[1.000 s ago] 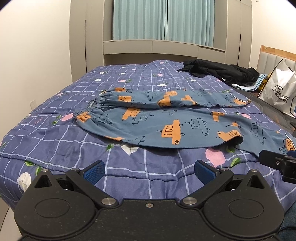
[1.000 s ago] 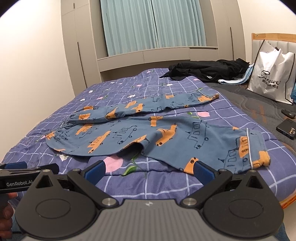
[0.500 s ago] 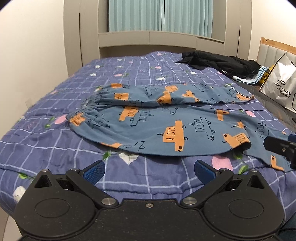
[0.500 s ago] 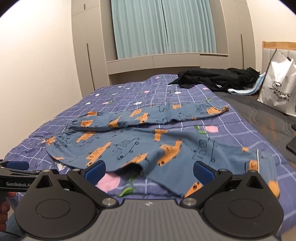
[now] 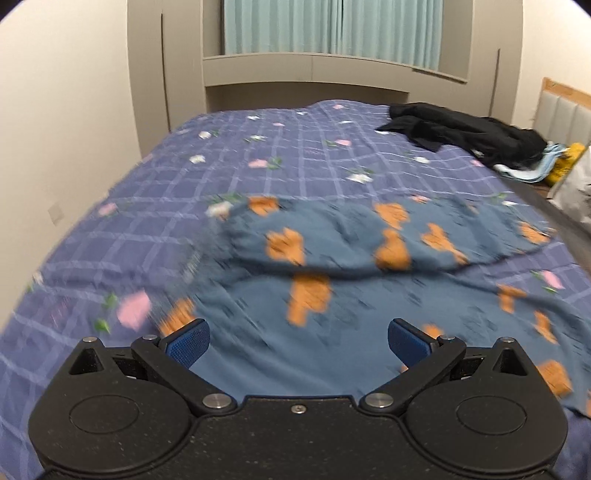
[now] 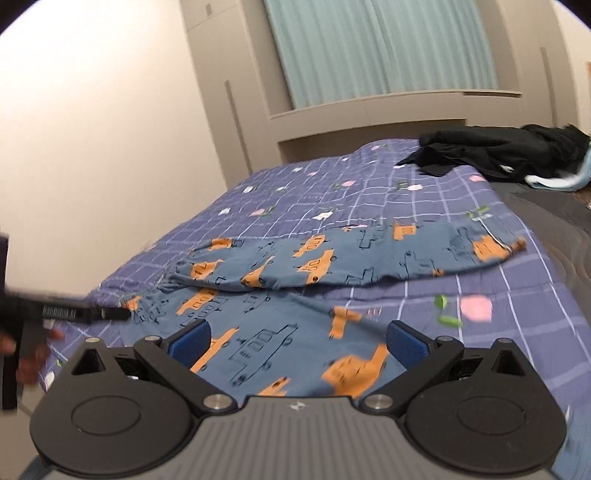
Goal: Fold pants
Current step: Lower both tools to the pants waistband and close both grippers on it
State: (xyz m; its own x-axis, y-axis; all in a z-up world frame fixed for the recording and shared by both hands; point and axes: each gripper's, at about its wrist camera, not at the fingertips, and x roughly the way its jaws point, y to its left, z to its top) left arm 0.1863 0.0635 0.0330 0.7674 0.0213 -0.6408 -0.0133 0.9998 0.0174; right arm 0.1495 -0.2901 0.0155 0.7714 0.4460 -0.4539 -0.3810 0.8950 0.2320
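Blue pants with orange car prints lie spread on the purple checked bedspread, waistband to the left and the two legs running right. My left gripper is open just above the near leg by the waistband end, nothing between its blue pads. In the right wrist view the same pants fill the middle. My right gripper is open low over the near leg. The left gripper shows at the far left, held by a hand.
A heap of black clothing lies at the far right of the bed, with light blue and yellow items beside it. A white bag edge stands at the right. A cream wall runs along the left; grey cabinets and teal curtains stand behind.
Both grippers have moved forward and down from the bed's near edge over the pants. The views are blurred from this motion. Both stay open.
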